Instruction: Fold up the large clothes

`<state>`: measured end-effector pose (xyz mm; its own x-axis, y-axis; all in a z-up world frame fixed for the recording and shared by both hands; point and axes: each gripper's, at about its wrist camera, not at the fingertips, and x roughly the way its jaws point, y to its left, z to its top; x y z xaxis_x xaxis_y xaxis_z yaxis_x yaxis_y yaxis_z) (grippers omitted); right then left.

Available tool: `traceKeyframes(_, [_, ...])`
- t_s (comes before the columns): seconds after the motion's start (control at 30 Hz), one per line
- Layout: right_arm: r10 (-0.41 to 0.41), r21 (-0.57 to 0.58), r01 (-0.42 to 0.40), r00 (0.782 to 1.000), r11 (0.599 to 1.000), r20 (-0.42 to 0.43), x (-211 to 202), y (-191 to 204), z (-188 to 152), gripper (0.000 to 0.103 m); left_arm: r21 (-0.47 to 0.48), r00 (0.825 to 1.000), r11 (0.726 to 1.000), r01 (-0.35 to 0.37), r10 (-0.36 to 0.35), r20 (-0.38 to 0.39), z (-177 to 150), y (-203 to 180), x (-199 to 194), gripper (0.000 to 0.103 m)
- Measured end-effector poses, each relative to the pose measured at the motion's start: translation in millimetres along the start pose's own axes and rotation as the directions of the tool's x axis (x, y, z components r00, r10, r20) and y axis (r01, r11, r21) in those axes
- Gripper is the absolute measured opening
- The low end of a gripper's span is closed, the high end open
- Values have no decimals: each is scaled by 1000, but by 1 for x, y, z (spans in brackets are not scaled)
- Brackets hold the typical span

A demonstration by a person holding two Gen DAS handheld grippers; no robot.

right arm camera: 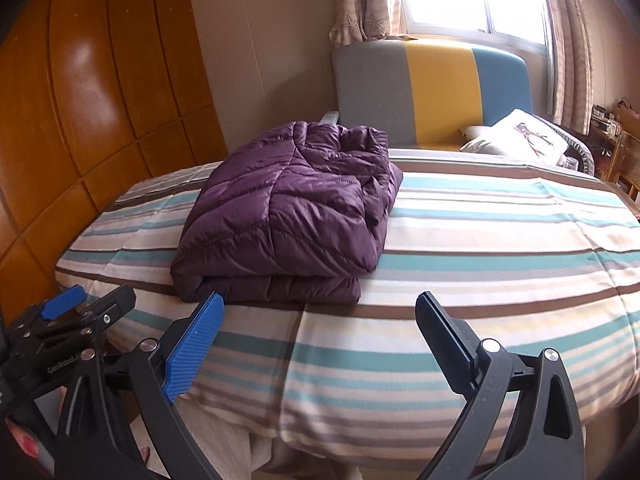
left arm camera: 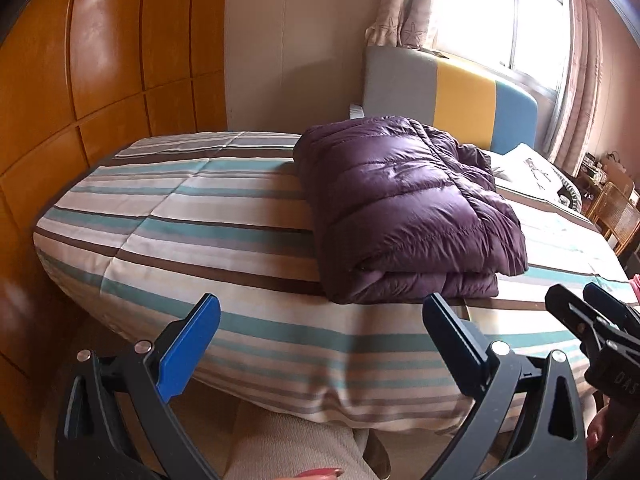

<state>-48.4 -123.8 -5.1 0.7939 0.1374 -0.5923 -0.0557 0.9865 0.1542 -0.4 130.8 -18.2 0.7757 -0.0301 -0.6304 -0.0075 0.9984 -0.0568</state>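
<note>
Hovering short of the bed's near edge, the left gripper (left arm camera: 320, 336) has its jaws spread wide with nothing between them, and the right gripper (right arm camera: 320, 332) beside it is just as wide and empty. Neither touches fabric. Beyond them, on the near part of the striped bedspread (right arm camera: 480, 240), lies the purple down jacket (right arm camera: 288, 216), already doubled into a thick rectangular bundle with stacked layers showing along its near edge. The fold looks essentially finished; at most some squaring of the rumpled far end, where loose fabric bunches up, seems left. Sleeves and hood are tucked out of sight, so I cannot tell how neatly they sit inside. Farther off stand the colour-blocked headboard (right arm camera: 436, 92) and a pillow (right arm camera: 516, 132); the window is washed out by glare.
</note>
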Motion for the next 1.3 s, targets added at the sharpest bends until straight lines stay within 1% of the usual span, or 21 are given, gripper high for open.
traceKeyframes(0.3, [-15, 18, 15, 1000, 1000, 2, -3, -6, -2, 96, 15, 1000, 1000, -13, 13, -4, -2, -3, 1, 101])
traceKeyframes(0.47, [-16, 15, 16, 1000, 1000, 6, -4, -6, -3, 96, 23, 1000, 1000, -10, 10, 10, -2, -4, -3, 101])
traceKeyframes(1.3, [-18, 13, 18, 1000, 1000, 8, -5, -4, -3, 96, 11, 1000, 1000, -4, 4, 11, -3, -5, -5, 101])
